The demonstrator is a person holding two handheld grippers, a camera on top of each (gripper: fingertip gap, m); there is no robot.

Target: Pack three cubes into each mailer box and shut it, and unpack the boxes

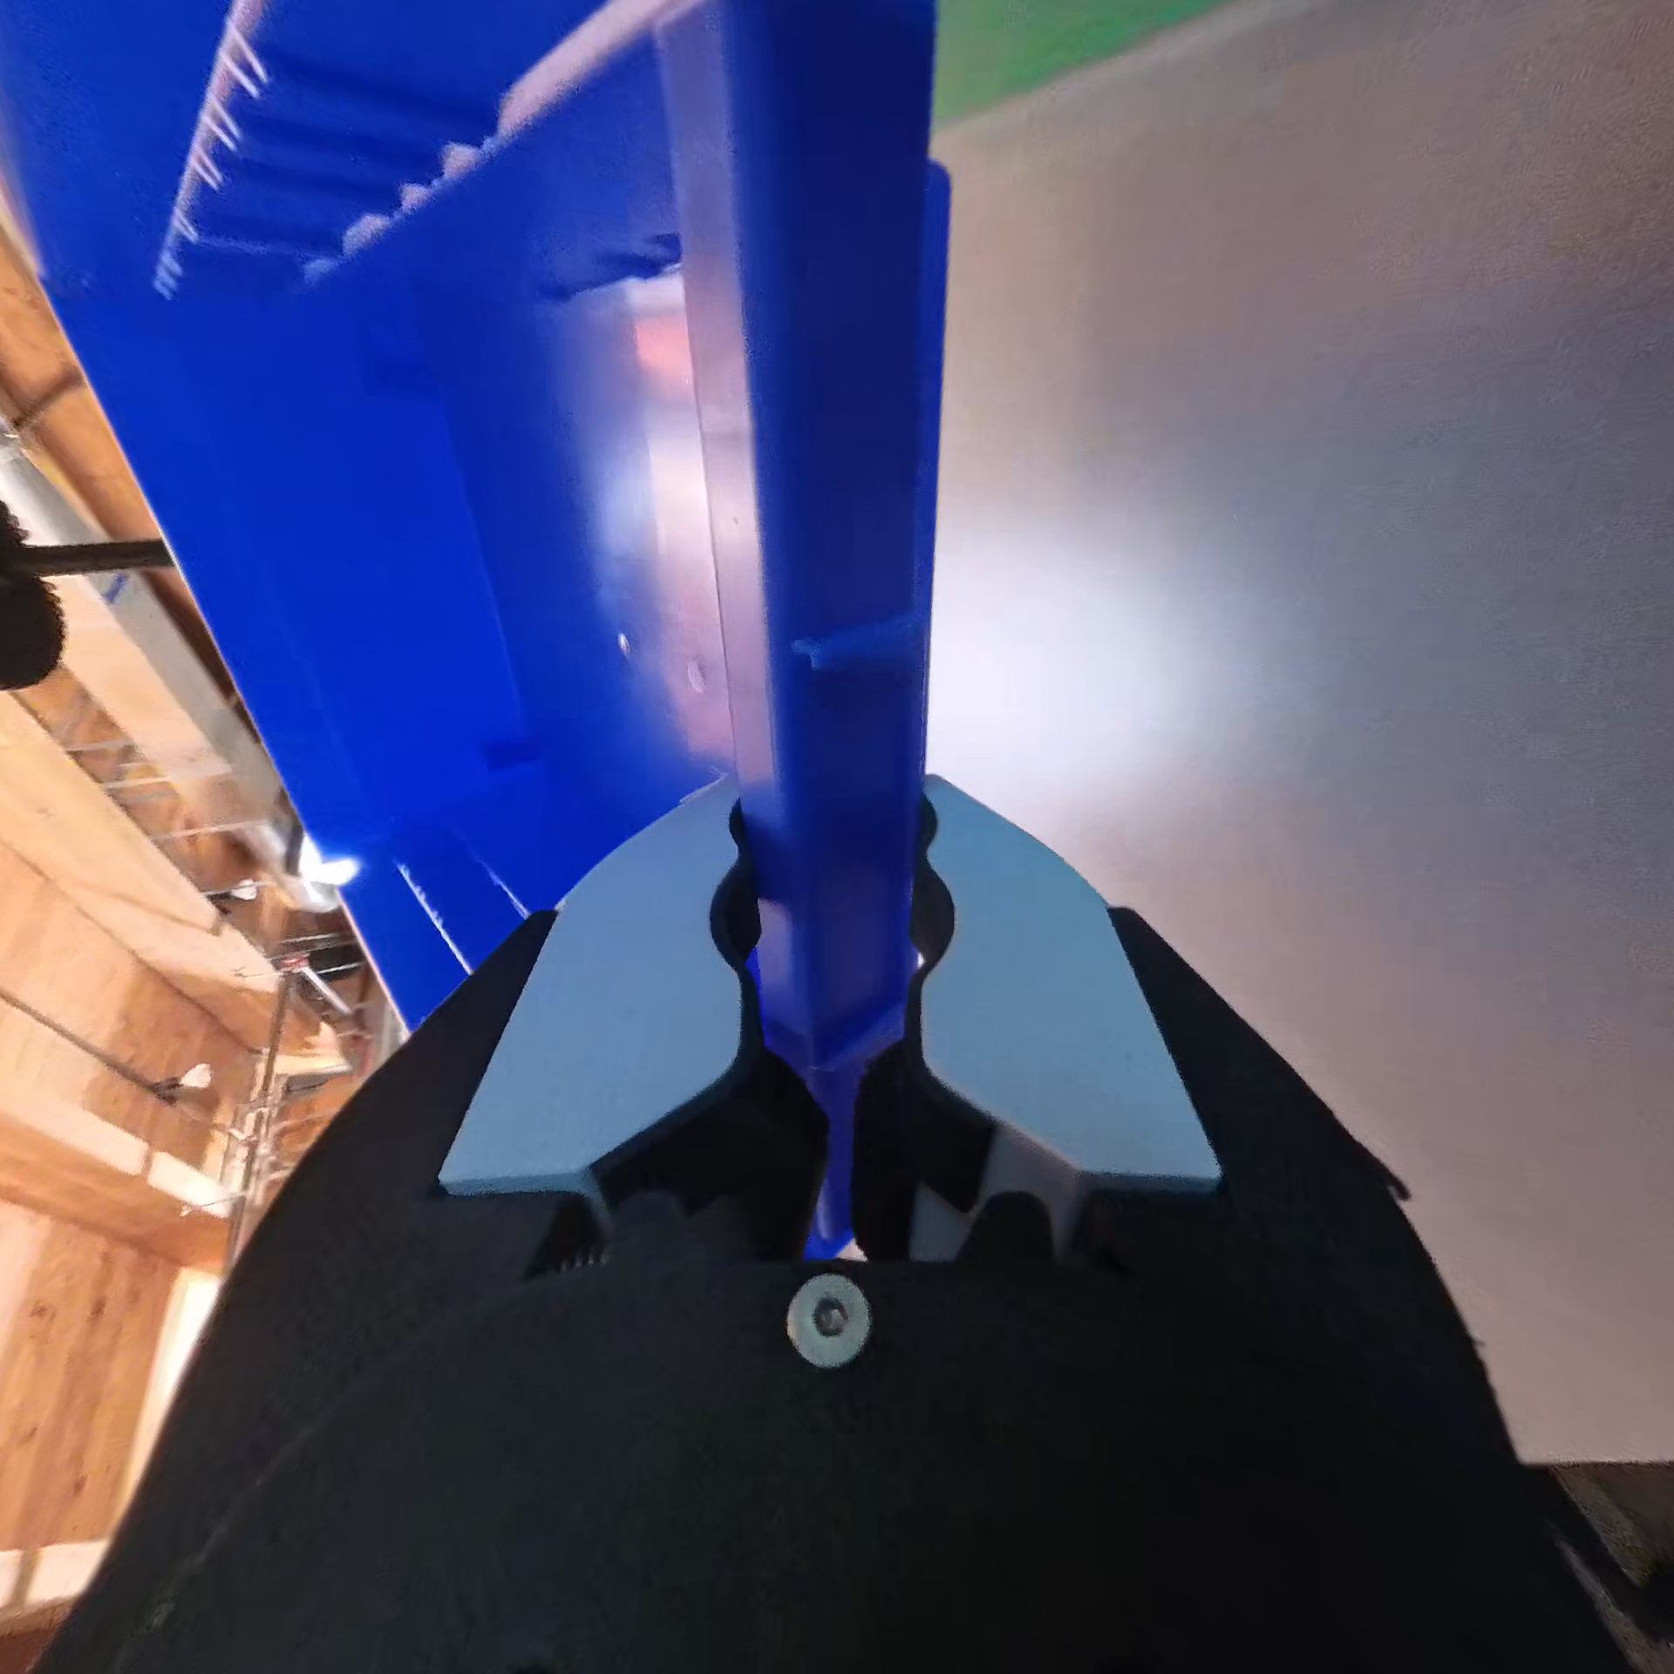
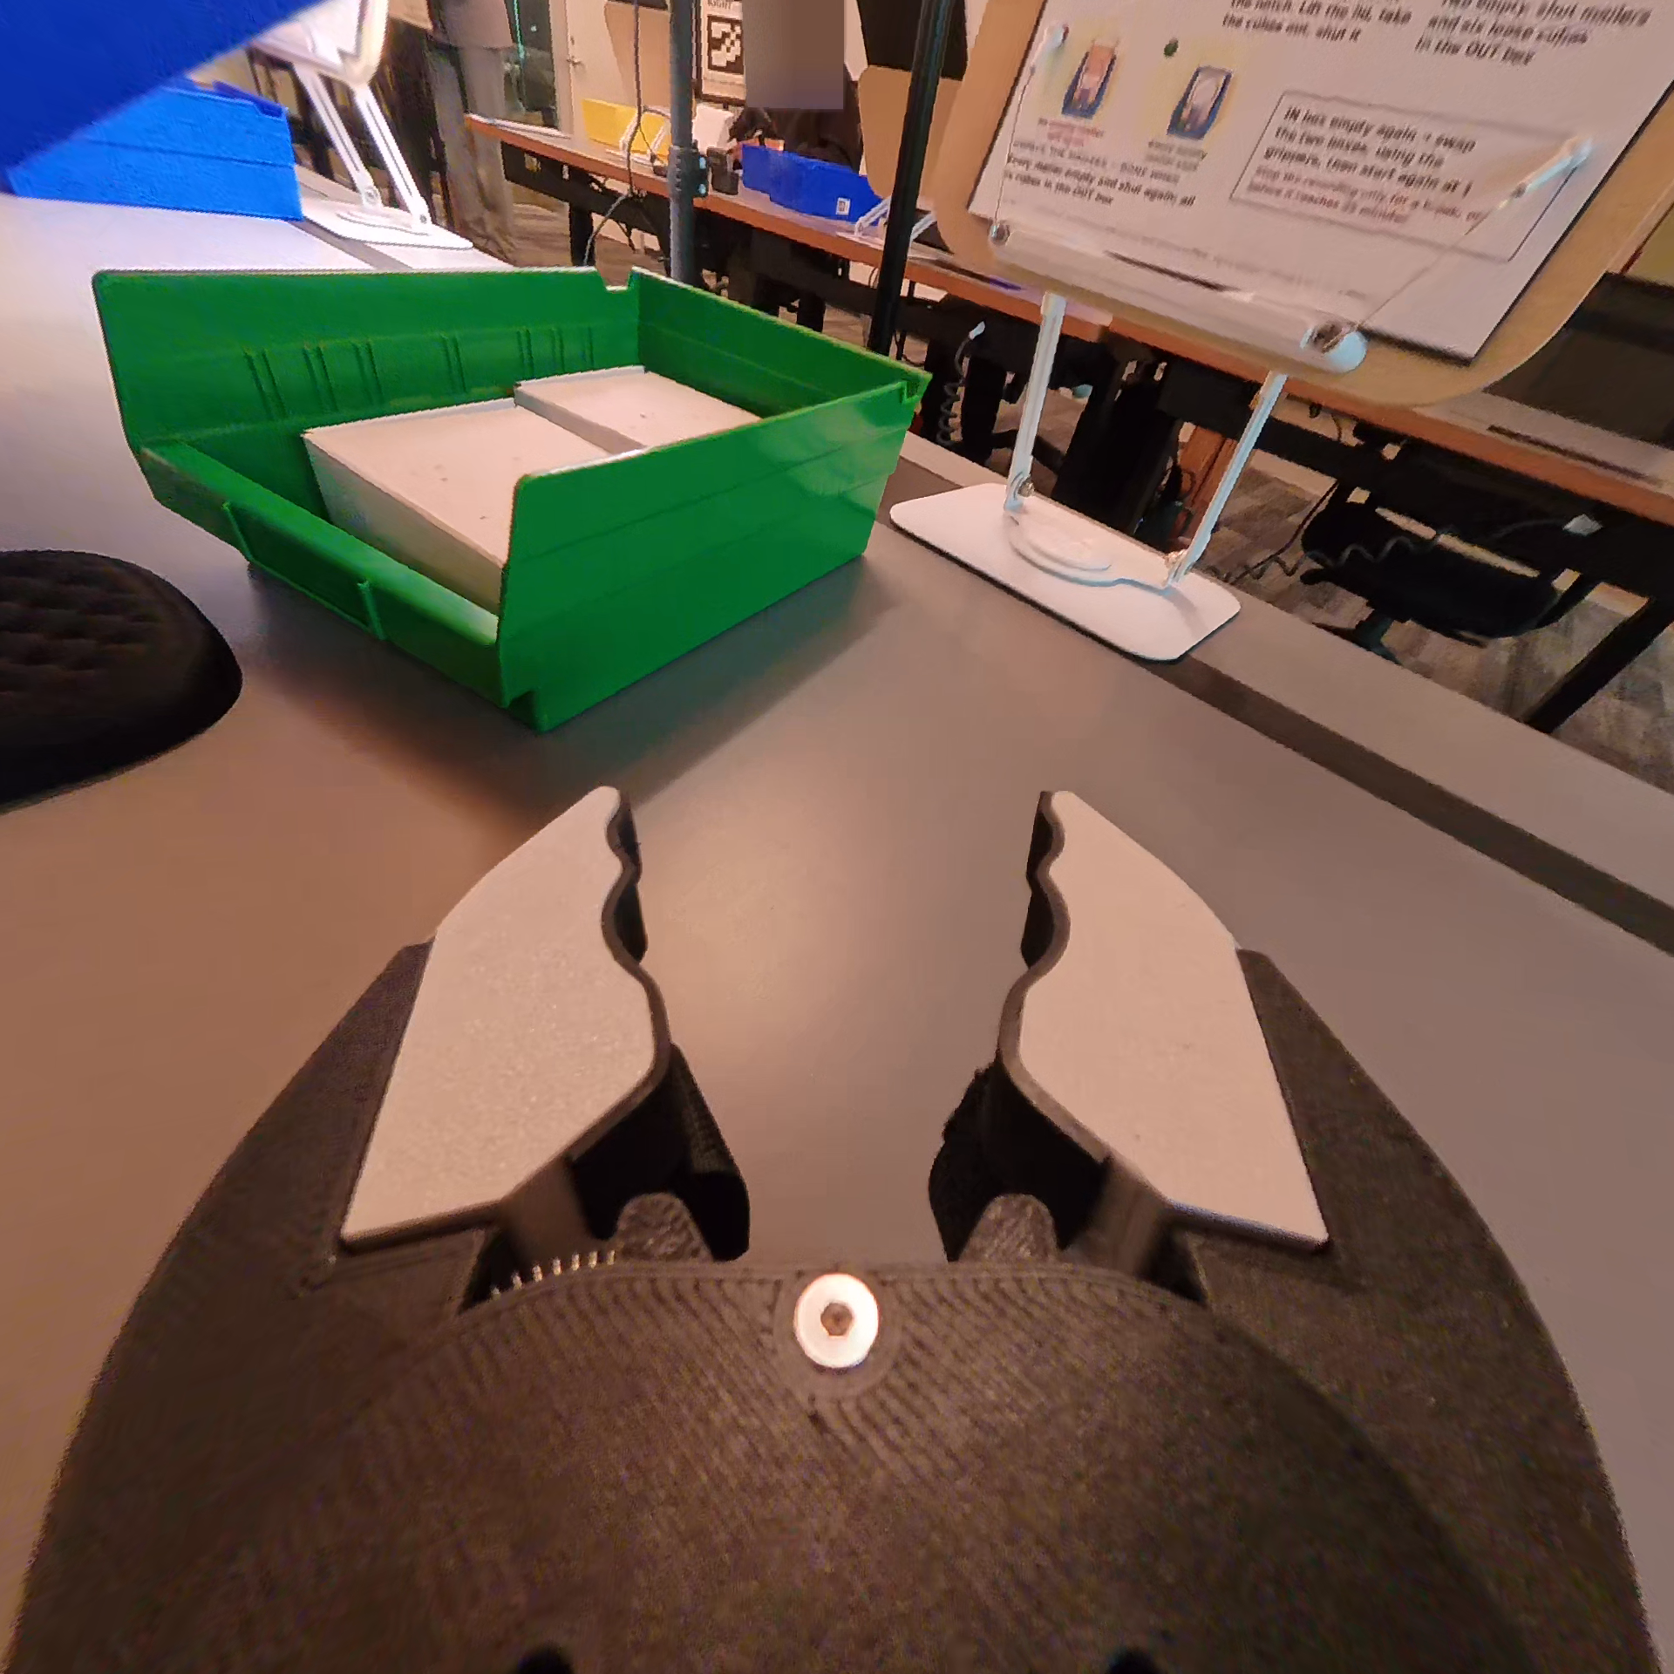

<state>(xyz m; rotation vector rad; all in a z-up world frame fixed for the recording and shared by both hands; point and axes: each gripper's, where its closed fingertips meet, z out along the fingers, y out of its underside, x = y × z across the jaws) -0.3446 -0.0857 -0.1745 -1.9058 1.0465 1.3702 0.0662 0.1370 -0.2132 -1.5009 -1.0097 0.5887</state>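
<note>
My left gripper (image 1: 833, 870) is shut on the wall of a blue plastic bin (image 1: 408, 471), which is lifted and tilted so that its side and ribbed wall fill the left of the left wrist view. A corner of that blue bin (image 2: 109, 63) shows at the top left of the right wrist view. Two white mailer boxes (image 2: 435, 480) (image 2: 634, 403), both shut, lie side by side in a green bin (image 2: 652, 553) on the grey table (image 2: 815, 770). My right gripper (image 2: 833, 870) is open and empty, low over the table in front of the green bin. No cubes show.
A black padded thing (image 2: 81, 652) lies at the left. A white stand (image 2: 1069, 562) holding an instruction board (image 2: 1313, 154) stands at the right by the table's edge. Another blue bin (image 2: 172, 154) sits far back left. Other tables and poles stand behind. There is about 45 cm between the tips of the two grippers. About 20 cm separates my right fingertips from the black padded thing (image 2: 81, 652).
</note>
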